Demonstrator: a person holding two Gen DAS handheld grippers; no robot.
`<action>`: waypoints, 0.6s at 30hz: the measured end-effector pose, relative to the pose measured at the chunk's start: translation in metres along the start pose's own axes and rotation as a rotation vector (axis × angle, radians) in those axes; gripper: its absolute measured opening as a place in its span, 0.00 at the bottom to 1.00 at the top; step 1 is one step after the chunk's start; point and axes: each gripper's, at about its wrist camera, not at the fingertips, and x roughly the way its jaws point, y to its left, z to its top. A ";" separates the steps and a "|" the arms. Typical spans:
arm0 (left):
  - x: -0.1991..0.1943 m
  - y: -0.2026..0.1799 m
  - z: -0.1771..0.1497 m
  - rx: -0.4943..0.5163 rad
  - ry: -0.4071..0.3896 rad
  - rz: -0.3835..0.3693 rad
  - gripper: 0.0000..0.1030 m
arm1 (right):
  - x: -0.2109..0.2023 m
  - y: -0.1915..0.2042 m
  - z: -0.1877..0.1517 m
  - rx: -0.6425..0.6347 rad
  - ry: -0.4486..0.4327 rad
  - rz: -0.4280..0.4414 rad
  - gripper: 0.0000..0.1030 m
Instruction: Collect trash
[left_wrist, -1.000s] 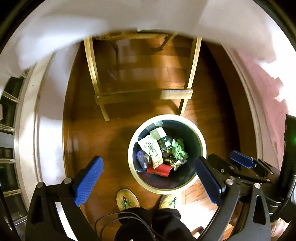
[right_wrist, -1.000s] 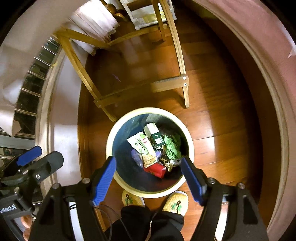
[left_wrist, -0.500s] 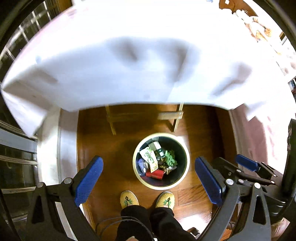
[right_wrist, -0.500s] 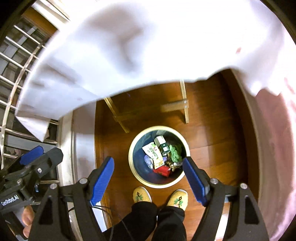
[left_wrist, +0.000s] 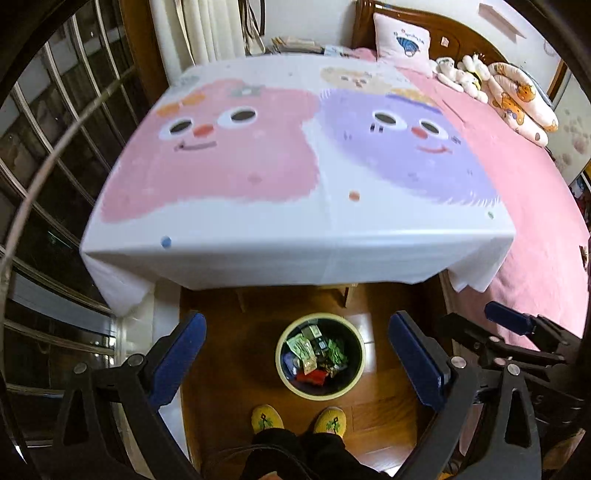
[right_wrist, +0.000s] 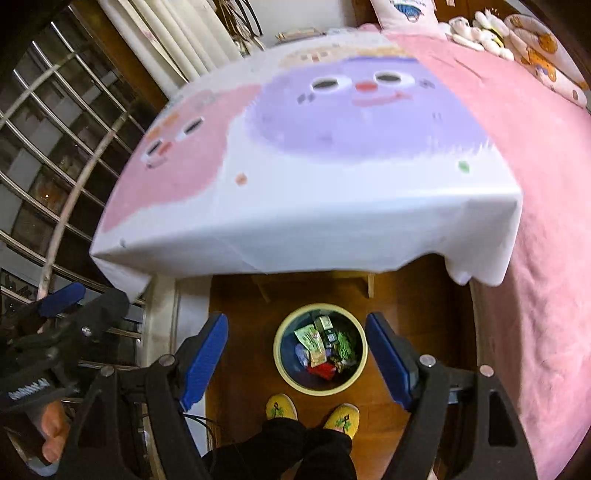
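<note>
Both grippers up well above a second ago: then level with the table legs over the bin, now looking down on the tabletop, bin much smaller in view. Left gripper (left_wrist: 297, 360) jaws spread wide, nothing between the pads. Right gripper (right_wrist: 297, 363) same: spread, empty. Bin (left_wrist: 320, 394) on the wood floor (left_wrist: 229, 354), just off the table's near edge, framed between the blue pads in both views. Trash (left_wrist: 314, 356) in it: green-printed wrappers, a red packet, small boxes, some dark bits too small to tell. Yellow slippers (left_wrist: 266, 418) just near side of the bin, close to its rim; black trouser legs (right_wrist: 288, 450) at bottom of frame. Table (left_wrist: 295, 236) covered by a white cloth with pink and purple cartoon faces, top bare. Pink bed (left_wrist: 535, 206) to the right with plush toys (left_wrist: 461, 74) and a pillow (left_wrist: 402, 38) at the head. Barred window (left_wrist: 44, 155) to the left.
</note>
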 end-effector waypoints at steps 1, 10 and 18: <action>-0.005 -0.001 0.001 -0.001 -0.007 0.005 0.96 | -0.008 0.003 0.004 -0.003 -0.011 0.006 0.75; -0.034 -0.002 0.011 -0.032 -0.058 0.009 0.96 | -0.049 0.018 0.022 -0.042 -0.100 -0.013 0.75; -0.041 -0.009 0.014 -0.034 -0.085 0.019 0.96 | -0.064 0.017 0.028 -0.039 -0.147 -0.017 0.75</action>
